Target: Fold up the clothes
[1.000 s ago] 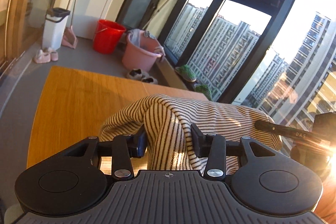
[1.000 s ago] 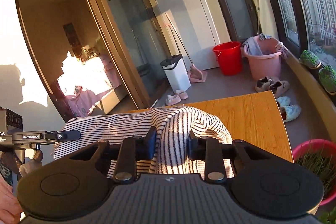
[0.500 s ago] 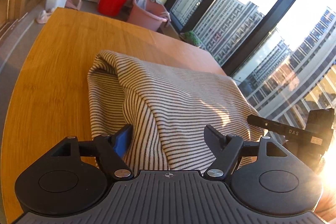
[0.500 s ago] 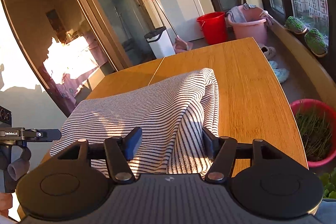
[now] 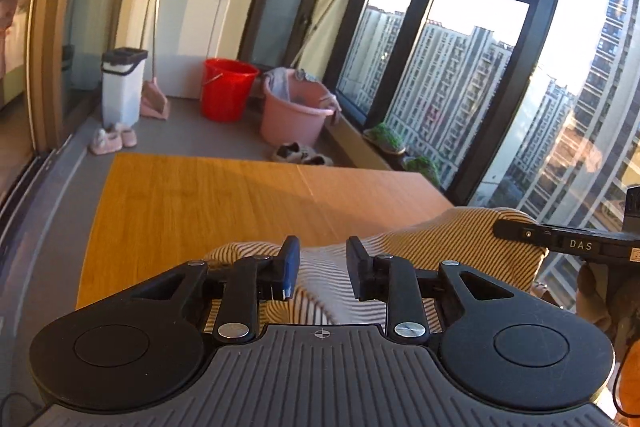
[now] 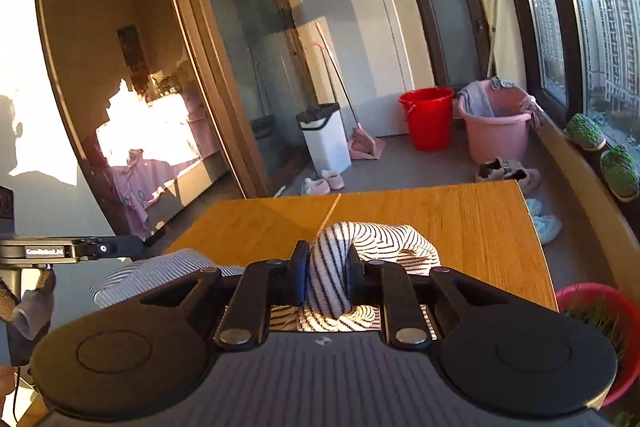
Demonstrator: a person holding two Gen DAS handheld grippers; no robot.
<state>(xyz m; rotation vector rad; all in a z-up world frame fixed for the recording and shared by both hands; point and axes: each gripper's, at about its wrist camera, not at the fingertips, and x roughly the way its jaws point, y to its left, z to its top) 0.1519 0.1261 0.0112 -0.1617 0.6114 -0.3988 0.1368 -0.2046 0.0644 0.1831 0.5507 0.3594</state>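
Both hands' fingers are closing on the striped garment point(image 5: 452, 239), left gripper point(image 5: 320, 269) and right gripper point(image 6: 326, 277) pinching opposite ends of its long axis across the desk point(image 5: 208, 203).

A high-rise home balcony: red bucket point(image 5: 228, 89), pink basin point(image 5: 298, 113), slippers point(image 5: 112, 139), tower blocks point(image 5: 448, 87) outside.
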